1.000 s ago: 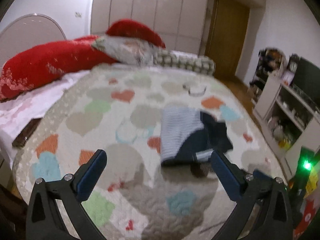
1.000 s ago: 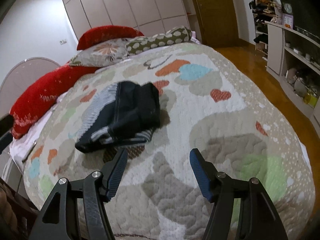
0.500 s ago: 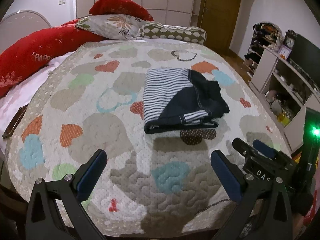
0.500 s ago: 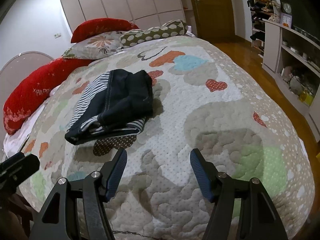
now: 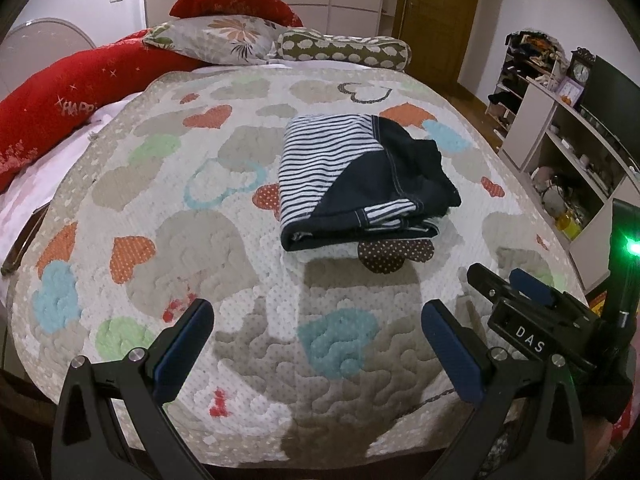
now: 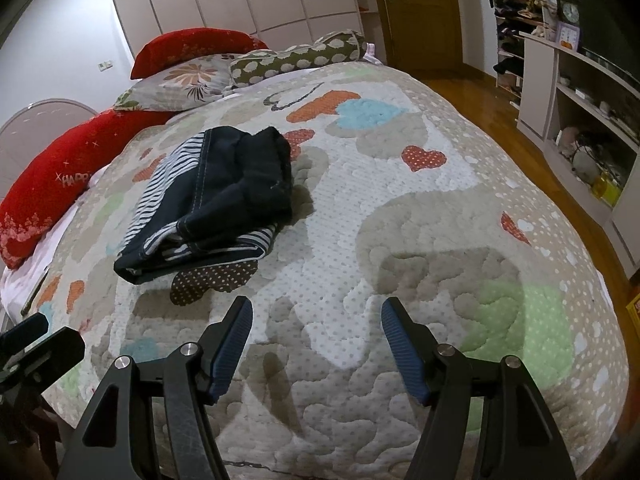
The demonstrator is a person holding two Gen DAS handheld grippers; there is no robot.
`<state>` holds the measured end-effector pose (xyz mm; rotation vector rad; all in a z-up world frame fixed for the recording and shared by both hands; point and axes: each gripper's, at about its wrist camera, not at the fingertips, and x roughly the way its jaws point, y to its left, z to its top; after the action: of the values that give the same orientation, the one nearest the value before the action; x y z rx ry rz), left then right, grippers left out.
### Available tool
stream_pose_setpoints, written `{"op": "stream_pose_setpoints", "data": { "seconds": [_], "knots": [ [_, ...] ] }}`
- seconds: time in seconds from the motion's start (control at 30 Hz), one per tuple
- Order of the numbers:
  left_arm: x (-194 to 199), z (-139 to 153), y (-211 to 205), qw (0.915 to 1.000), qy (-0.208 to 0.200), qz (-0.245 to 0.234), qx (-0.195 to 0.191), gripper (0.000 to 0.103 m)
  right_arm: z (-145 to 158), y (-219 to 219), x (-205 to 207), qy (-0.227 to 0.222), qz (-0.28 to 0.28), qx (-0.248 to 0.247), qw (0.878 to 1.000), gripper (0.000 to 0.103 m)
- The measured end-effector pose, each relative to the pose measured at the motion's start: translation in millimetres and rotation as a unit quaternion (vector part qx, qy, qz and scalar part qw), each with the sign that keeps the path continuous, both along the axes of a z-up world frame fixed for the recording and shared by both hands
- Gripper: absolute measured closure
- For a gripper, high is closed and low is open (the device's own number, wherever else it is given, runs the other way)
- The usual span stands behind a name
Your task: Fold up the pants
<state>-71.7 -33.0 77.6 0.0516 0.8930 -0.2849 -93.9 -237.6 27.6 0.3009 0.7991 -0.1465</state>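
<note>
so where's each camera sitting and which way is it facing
Left wrist: on the left hand-held gripper, looking down over the quilt at the pants; its open fingers and the right hand-held gripper show.
Right wrist: on the right hand-held gripper, facing the quilt's right side; its open fingers show.
Shared: pants, quilt, pillows, door.

The left gripper [image 5: 318, 336] has black arms, silver screws and blue ribbed pads. The right gripper [image 6: 316, 332] matches it, marked "DAS".

The pants [image 5: 360, 184] lie folded, so their inner layers are hidden. The shelf [image 6: 592, 120] items are too small to identify. The left view's edge cuts off a dark object [image 5: 20, 244] beside the quilt [image 5: 200, 240].
</note>
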Motion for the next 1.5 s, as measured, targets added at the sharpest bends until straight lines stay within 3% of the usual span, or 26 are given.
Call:
{"op": "stream_pose_setpoints", "data": {
  "seconds": [1.5],
  "knots": [
    [11,-21,6,0.9982,0.059,0.007,-0.008,0.000,-9,9,3,0.016,0.005,-0.026,1.000,0.030]
  ]
}}
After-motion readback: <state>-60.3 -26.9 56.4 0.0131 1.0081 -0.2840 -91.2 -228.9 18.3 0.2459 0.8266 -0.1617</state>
